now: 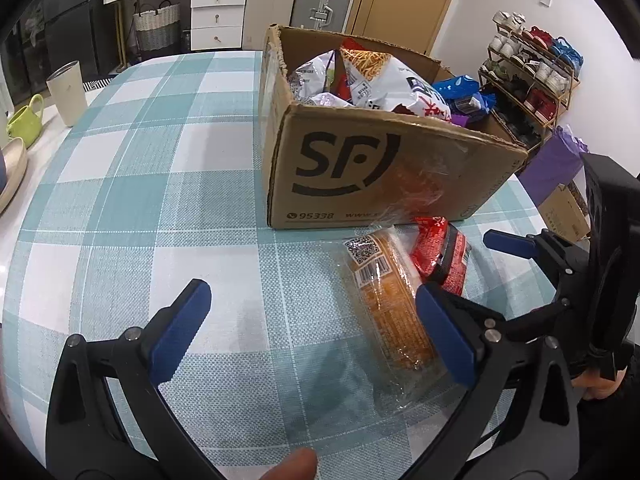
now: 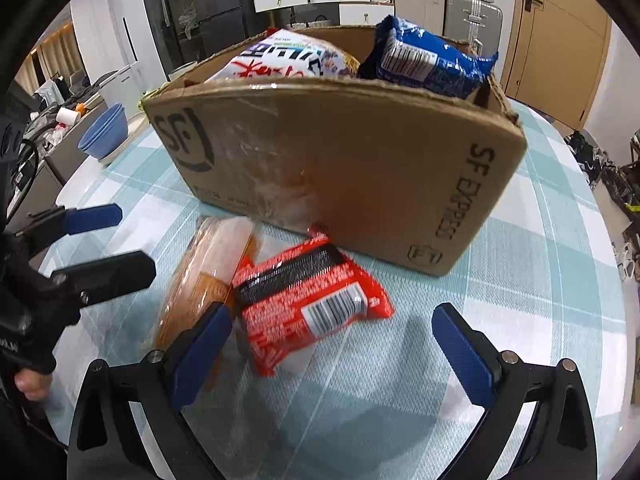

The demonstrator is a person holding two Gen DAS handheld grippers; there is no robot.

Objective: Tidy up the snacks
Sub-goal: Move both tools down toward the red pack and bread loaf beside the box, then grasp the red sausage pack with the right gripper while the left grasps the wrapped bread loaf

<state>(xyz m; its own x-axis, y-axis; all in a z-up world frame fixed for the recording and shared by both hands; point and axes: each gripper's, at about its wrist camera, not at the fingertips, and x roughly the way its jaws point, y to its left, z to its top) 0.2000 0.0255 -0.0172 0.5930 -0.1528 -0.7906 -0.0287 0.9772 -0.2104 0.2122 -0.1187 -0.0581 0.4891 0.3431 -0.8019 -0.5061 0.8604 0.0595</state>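
A brown SF cardboard box stands on the checked tablecloth, filled with snack bags, among them a blue packet. In front of it lie a clear-wrapped orange pastry pack and a red snack packet, side by side. My left gripper is open and empty; its right finger rests beside the orange pack. My right gripper is open and empty, with the red packet just ahead between its fingers. Each gripper shows in the other's view: the right one and the left one.
A cream tumbler, a green cup and a plate edge sit at the table's left. Blue bowls stand behind the box. A shoe rack and a purple bag are past the right edge.
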